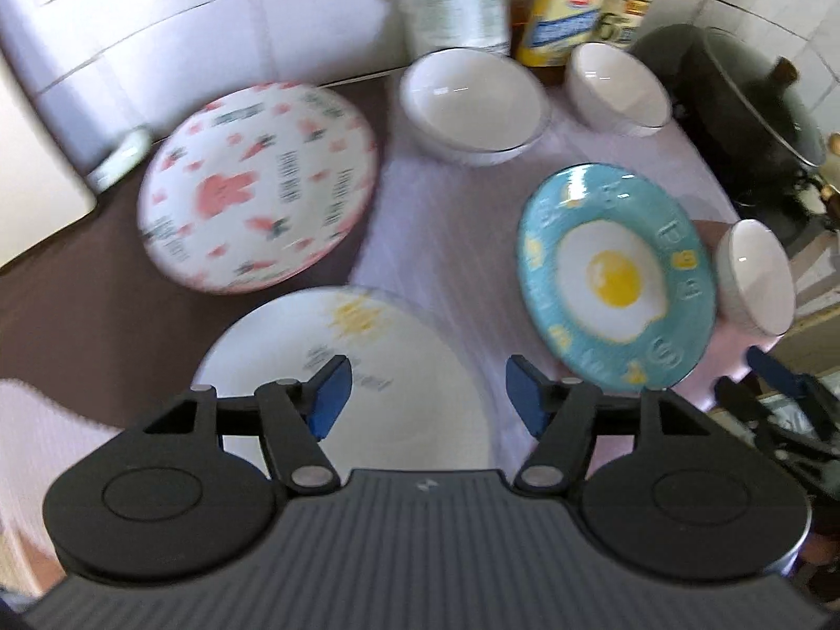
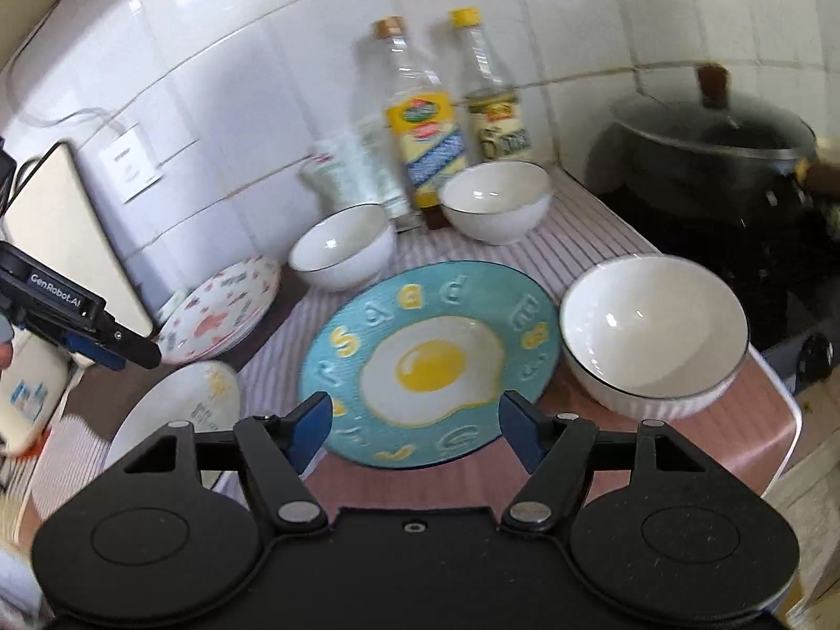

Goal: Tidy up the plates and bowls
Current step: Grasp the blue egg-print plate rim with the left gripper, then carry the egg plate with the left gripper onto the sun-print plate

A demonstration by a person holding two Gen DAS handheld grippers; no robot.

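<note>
Teal egg-print plate (image 2: 428, 362) sits mid-tabletop (image 2: 593, 241) on the striped cloth, right in front of my right hand-held gripper (image 2: 415, 428), whose jaws are apart with nothing in them. Left hand-held gripper (image 1: 425, 394) is also spread and empty, hovering over the white plate (image 1: 346, 383) with the yellow print. Pink-patterned plate (image 1: 257, 186) lies beyond that one, near the tiled wall. Three white bowls: one (image 2: 653, 333) just right of the teal plate, two (image 2: 341, 247) (image 2: 496, 199) further back by the bottles (image 2: 425, 126). Black lidded pot (image 2: 714, 152) far right.
</note>
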